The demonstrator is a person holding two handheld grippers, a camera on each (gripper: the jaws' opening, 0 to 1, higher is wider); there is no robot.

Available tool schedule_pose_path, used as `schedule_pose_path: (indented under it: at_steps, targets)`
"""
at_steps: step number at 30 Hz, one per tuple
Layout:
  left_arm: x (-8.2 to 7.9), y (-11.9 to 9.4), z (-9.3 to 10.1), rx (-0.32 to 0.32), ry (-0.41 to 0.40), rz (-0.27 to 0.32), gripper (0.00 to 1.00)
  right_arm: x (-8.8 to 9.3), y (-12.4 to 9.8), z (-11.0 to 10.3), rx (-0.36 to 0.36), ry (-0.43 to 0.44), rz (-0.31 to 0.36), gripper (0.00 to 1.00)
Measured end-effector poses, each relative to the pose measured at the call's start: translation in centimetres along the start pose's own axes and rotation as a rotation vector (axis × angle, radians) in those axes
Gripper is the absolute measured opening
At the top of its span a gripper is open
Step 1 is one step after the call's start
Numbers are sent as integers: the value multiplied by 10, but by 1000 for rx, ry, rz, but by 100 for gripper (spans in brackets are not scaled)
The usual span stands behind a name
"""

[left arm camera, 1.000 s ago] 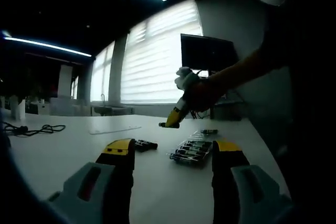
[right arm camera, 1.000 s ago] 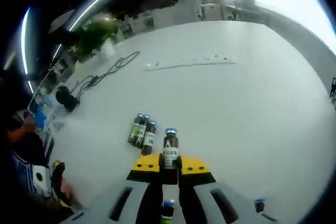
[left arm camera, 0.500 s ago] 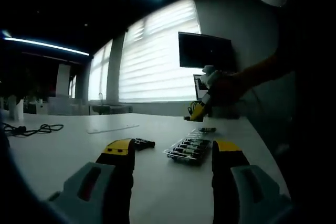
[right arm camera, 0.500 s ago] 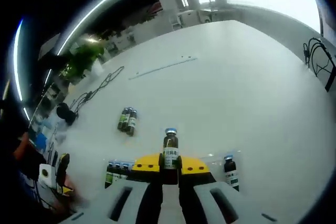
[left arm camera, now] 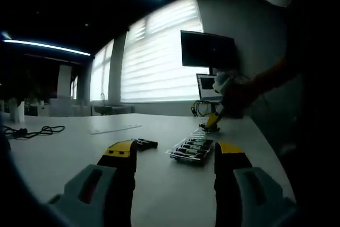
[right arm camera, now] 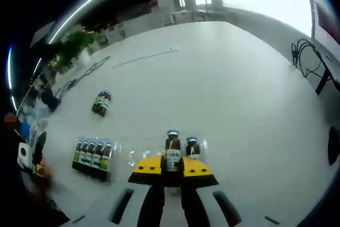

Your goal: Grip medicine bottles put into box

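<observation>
Yellow-tipped jaws of my right gripper (right arm camera: 171,166) are clamped on a small brown medicine bottle (right arm camera: 172,153) with a blue cap and a pale label, which stands upright between them in the right gripper view. Just beside it, to the right in that view, a second bottle (right arm camera: 193,148) of the same kind stands on the white table (right arm camera: 223,83), close against the jaw tip. To the left in that view a row of bottles (right arm camera: 92,154) lies side by side in a clear tray (right arm camera: 123,158), the box for the task, whose empty part stretches toward my jaws. Further out on the table two loose bottles (right arm camera: 101,103) lie together, well apart from the tray, and a dark cable (right arm camera: 79,75) trails near the far edge. In the left gripper view, my left gripper (left arm camera: 172,158) hangs over the table with its jaws spread wide and nothing between them. Beyond them I see the tray of bottles (left arm camera: 189,149) lying between the jaw tips in the picture, and the loose pair (left arm camera: 145,143) just past the left jaw. The right gripper (left arm camera: 213,122) comes in from the right, held in a hand (left arm camera: 234,93), its yellow tip down at the far end of the tray. Behind stand a dark monitor (left arm camera: 208,50) and bright window blinds (left arm camera: 159,57).
</observation>
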State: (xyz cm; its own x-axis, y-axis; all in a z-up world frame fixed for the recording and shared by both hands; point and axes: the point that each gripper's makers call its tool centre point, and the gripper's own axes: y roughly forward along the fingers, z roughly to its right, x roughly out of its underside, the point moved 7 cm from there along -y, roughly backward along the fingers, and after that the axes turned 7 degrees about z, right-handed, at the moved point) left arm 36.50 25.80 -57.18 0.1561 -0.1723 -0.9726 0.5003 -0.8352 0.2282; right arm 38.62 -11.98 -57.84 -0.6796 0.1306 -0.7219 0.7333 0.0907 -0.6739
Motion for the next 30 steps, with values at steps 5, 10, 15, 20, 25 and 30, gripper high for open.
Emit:
schedule_pose_path:
  at_steps: [5,10,15,20,25,30]
  targets:
    - [1,0,0,-1,5,-5,51,5,1,-3,13,-59,2,7]
    - [1,0,1,2,3,-7,51,8,3,-2,7,-52,3,7]
    - [1,1,1,2,0,-6,51,8,3,-2,7,-72,10,8]
    - [1,1,1,3,1,-6,51,6,1,-3,-16,-66,19,11]
    - [1,0,1,2,3,-7,51,-11,-6,-1,-12,-63,69,10]
    - [1,0,2,5,5,-6,51,-9,-6,-2,19,-189,47,0]
